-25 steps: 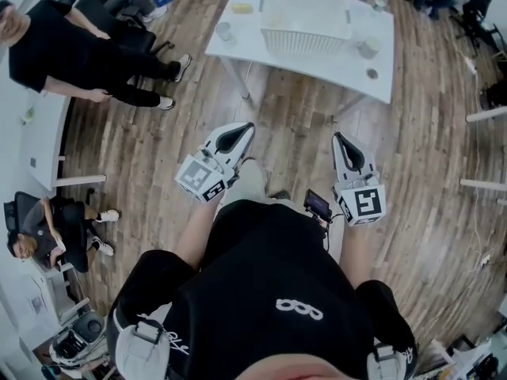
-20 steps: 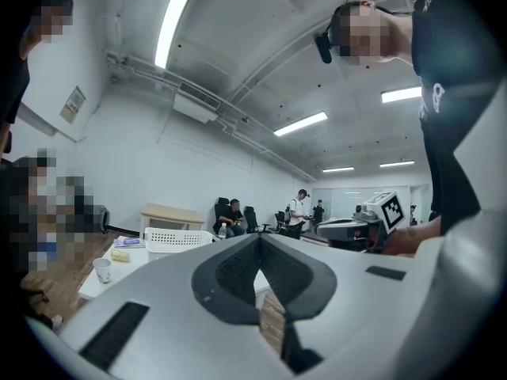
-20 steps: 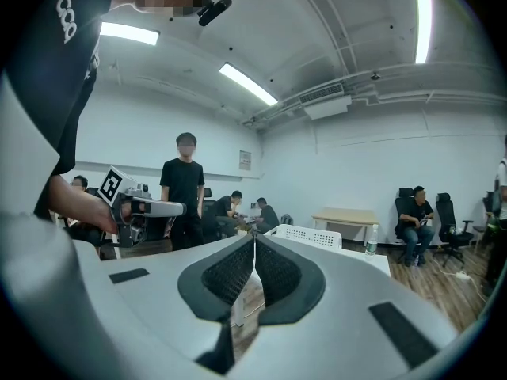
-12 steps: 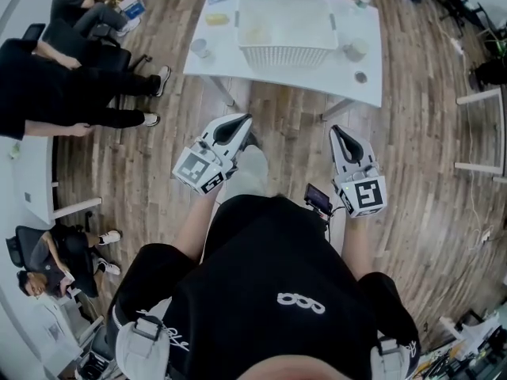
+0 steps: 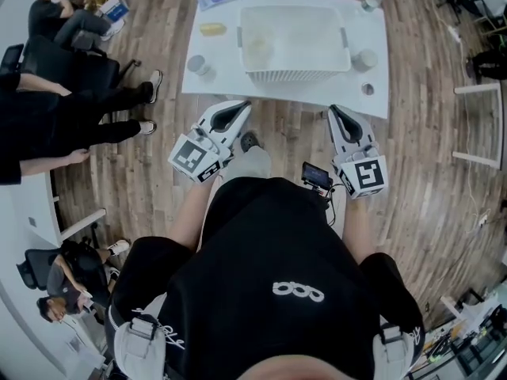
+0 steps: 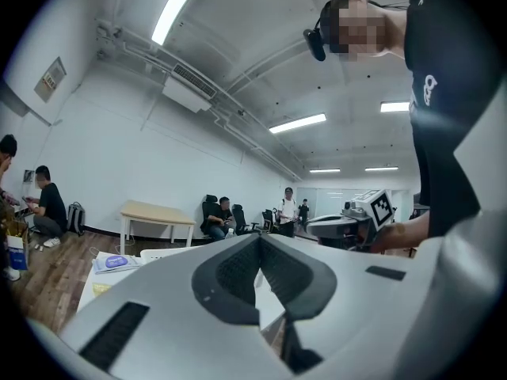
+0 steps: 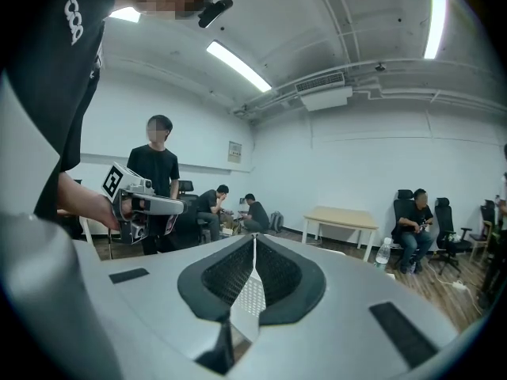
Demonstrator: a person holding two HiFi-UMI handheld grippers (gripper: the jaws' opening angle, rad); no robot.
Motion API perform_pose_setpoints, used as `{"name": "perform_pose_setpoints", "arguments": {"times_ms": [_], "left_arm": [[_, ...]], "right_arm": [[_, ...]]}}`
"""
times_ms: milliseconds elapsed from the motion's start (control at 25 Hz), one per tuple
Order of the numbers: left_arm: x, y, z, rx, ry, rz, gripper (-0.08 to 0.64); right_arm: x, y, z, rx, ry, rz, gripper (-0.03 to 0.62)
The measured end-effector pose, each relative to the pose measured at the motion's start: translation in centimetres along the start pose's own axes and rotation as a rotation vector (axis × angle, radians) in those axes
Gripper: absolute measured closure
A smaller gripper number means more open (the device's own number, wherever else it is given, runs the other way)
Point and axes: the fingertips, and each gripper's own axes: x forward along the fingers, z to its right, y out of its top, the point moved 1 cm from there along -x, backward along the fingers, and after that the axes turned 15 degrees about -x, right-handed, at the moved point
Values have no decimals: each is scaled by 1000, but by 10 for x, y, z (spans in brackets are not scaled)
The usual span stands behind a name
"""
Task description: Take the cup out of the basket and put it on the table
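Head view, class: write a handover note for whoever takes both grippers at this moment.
Left gripper: shut, empty.
Right gripper: shut, empty.
Both are held short of the table.
Basket stands mid-table; the pale shape inside is likely the cup.
Done: nothing lifted yet.
Left: reach in, grip the cup, set it on bare tabletop.

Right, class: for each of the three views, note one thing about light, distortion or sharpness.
Head view: the lens bows the floor planks and the edges of the table; light even, shadows faint. Left gripper view: black corners ring the picture; the ceiling light burns white. Right gripper view: same dark ring, bright ceiling lights, distant people fairly sharp.
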Motion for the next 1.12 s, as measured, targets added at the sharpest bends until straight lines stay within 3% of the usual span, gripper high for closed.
{"name": "perform_pose_setpoints", "arguments": {"times_ms": [400, 800, 1120], "left_arm": [[22, 19, -57, -18, 1, -22, 552], [67, 17, -75, -26, 112, -1, 552], [119, 21, -64, -22, 229, 56, 552]], "right_arm": [[71, 9, 30, -19, 31, -11, 568], [113, -10, 84, -47, 138, 33, 568], [126, -25, 128, -133, 260, 65, 568]]}}
